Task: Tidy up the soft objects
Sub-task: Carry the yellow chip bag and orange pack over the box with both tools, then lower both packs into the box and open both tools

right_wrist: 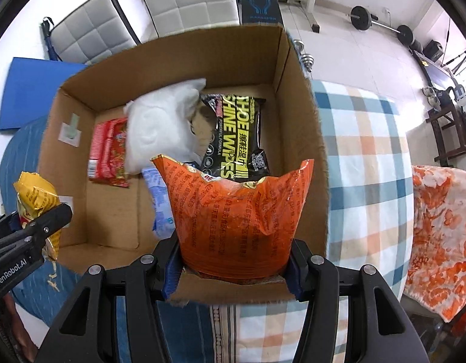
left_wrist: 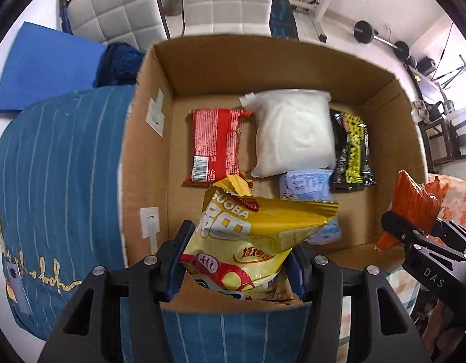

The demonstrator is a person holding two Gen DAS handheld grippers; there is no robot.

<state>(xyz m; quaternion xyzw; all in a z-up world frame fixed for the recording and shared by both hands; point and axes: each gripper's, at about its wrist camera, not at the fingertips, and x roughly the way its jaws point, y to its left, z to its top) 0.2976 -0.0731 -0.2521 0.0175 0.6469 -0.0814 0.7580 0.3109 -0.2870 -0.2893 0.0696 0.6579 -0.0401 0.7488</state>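
On the left, the left gripper (left_wrist: pixel 236 260) is clenched on a yellow snack bag (left_wrist: pixel 257 239), held over the near edge of the open cardboard box (left_wrist: pixel 148 151). The bag's long axis runs up and away from the jaws, its torn top pointing into the box. Only the left wrist view shows its red-and-yellow printed front and the striped blue bedding (left_wrist: pixel 57 166) beside the box.

Inside the box lie a red packet (left_wrist: pixel 216 145), a white pouch (left_wrist: pixel 293 130) just beside it, a pale blue tissue pack (left_wrist: pixel 305 183) near the pouch, and a black-and-yellow wipes pack (left_wrist: pixel 352 151) toward the right wall. Their long axes run from the near wall to the far one. The right wrist view alone makes the wipes lettering readable.

On the right, the right gripper (right_wrist: pixel 234 267) is clamped on an orange snack bag (right_wrist: pixel 239 211), upright, open top pointing away over the box's near wall. That view also shows a plaid cloth (right_wrist: pixel 369 151) and an orange-and-white fabric (right_wrist: pixel 441 227) farther right.
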